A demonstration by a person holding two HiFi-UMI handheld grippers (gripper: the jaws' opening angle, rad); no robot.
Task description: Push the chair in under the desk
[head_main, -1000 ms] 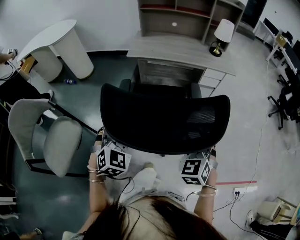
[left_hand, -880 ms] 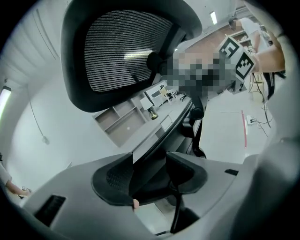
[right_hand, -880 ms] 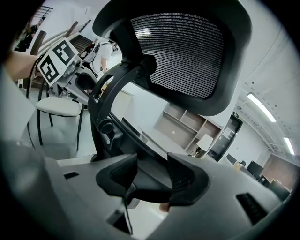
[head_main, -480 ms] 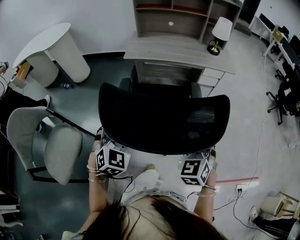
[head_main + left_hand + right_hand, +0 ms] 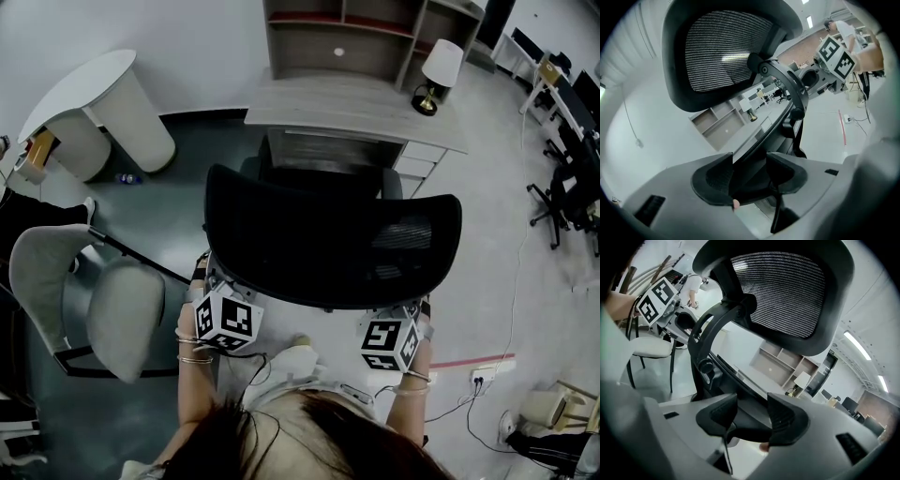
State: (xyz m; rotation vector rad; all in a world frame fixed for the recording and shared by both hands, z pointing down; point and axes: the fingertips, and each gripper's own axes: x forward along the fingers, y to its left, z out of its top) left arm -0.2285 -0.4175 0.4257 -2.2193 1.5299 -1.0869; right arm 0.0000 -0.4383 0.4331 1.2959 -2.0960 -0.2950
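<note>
Stands right behind the black office chair, forearms bent, reaching forward and down to the two bottom corners of the backrest. Clamps the left gripper onto the backrest's lower rim at its left end, jaws drawn in with the dark rim filling the gap. Clamps the right gripper the same way at the right end, rim between the pads.

Faces the chair toward the bench, backrest toward the person, wide axis running left to right, about parallel to the bench's front edge. Puts the armrests just at that front edge, in line with the opening beneath; seat mostly hidden by the backrest.

Leaves a drawer unit bounding the opening on the right and a table lamp on the bench's right end. Keeps a grey chair near on the left, apart from the office chair, and bare floor on the right.
</note>
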